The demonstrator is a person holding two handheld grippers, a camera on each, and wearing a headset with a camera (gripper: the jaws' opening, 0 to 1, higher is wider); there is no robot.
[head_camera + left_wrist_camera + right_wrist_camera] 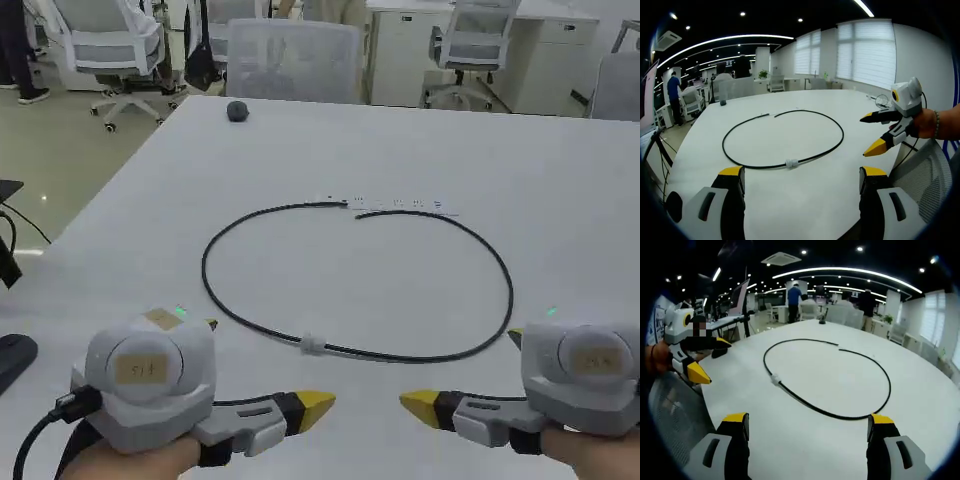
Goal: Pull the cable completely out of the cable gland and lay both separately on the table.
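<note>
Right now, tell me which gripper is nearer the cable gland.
Left. The left gripper sits just short of the cable gland, almost in line with it; the right gripper is farther, off to its right.

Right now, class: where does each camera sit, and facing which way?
Head view: on the person's head, facing forward and down at the cable looped on the table; both tools below.
Left gripper view: on the left tool, facing across the table; own jaws below, right tool at right.
Right gripper view: on the right tool, facing likewise; own jaws below, left tool at left.
All share the cable gland.
</note>
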